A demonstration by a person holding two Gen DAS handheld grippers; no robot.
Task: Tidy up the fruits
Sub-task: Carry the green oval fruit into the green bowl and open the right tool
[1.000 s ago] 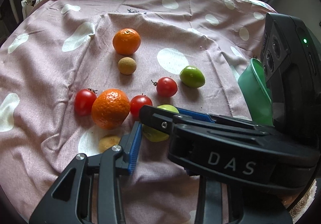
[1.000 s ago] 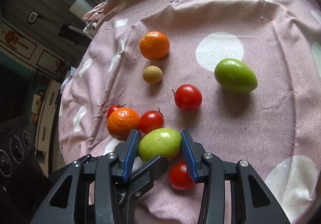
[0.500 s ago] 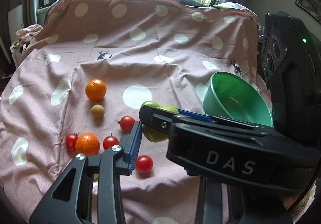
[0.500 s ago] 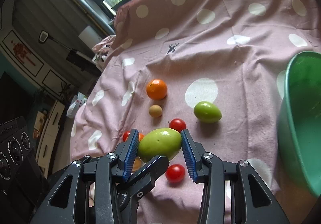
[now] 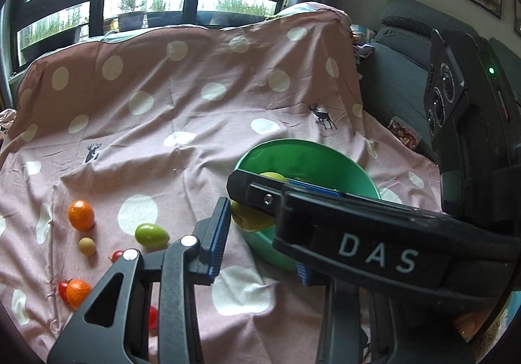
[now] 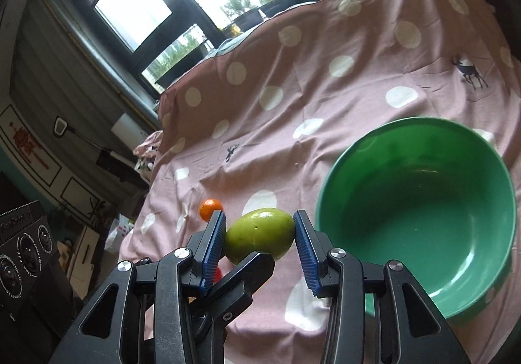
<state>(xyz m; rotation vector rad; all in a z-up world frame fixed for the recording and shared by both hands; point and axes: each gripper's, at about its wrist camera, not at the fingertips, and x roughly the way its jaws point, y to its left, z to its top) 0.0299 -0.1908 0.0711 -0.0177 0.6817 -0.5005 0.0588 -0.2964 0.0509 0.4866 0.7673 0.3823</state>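
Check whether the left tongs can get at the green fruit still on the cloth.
Probably yes. The left tongs are open and empty, and the green fruit lies alone on the cloth, with nothing above it. The right tongs are toward the bowl.

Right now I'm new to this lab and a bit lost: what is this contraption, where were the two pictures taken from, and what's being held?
There is no robot here. A person holds a two-finger clamp in each hand, and each clamp has a fisheye camera looking along its fingers. One picture comes from the left gripper, which is open. The other comes from the right gripper, which clamps a green oval fruit beside a green bowl. On the pink dotted cloth lie two oranges, another green fruit, a small tan fruit and cherry tomatoes.
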